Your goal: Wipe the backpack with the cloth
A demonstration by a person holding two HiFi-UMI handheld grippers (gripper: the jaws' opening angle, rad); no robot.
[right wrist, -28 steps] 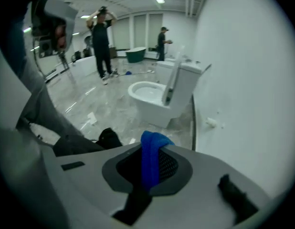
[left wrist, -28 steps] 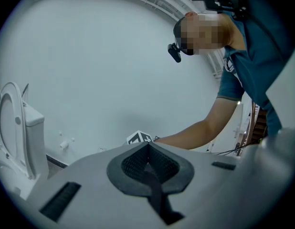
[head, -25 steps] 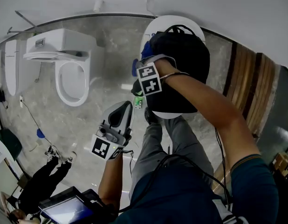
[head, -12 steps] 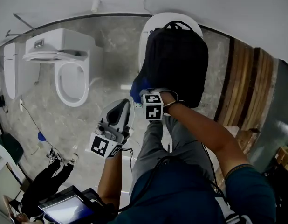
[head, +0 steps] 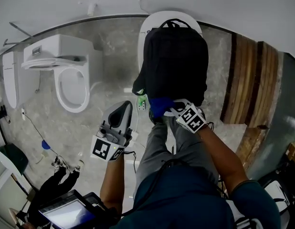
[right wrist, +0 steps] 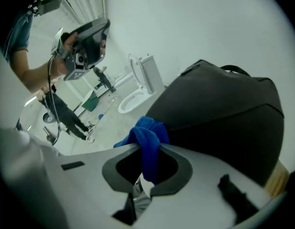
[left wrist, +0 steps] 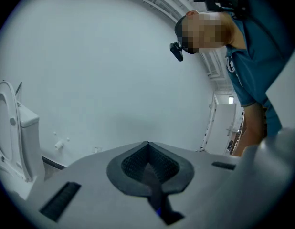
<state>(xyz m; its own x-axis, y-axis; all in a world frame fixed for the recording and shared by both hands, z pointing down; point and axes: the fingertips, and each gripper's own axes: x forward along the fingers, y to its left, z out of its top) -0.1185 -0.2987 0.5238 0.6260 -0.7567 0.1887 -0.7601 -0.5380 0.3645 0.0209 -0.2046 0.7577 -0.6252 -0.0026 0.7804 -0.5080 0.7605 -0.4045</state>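
A black backpack (head: pixel 176 63) stands upright on a white round seat (head: pixel 146 25); in the right gripper view the backpack (right wrist: pixel 219 113) fills the right half. My right gripper (head: pixel 170 108) is at the pack's near bottom edge, shut on a blue cloth (head: pixel 160 105) that presses against the fabric. The right gripper view shows the cloth (right wrist: pixel 148 136) bunched between the jaws of the right gripper (right wrist: pixel 148 151). My left gripper (head: pixel 125 106) hangs left of the pack, apart from it, pointing upward. Its jaws are shut and hold nothing, as the left gripper (left wrist: pixel 147 146) shows in its own view.
A white toilet (head: pixel 71 80) stands at the left on the marble floor. Wooden slats (head: pixel 245 80) lie at the right. A person in black (head: pixel 49 187) stands at lower left, near a tablet (head: pixel 66 214). A small green-and-white object (head: pixel 141 102) sits by the pack's lower left corner.
My right gripper has dragged the blue cloth down the backpack's left side, from near its top to its near bottom edge. The left gripper has stayed put.
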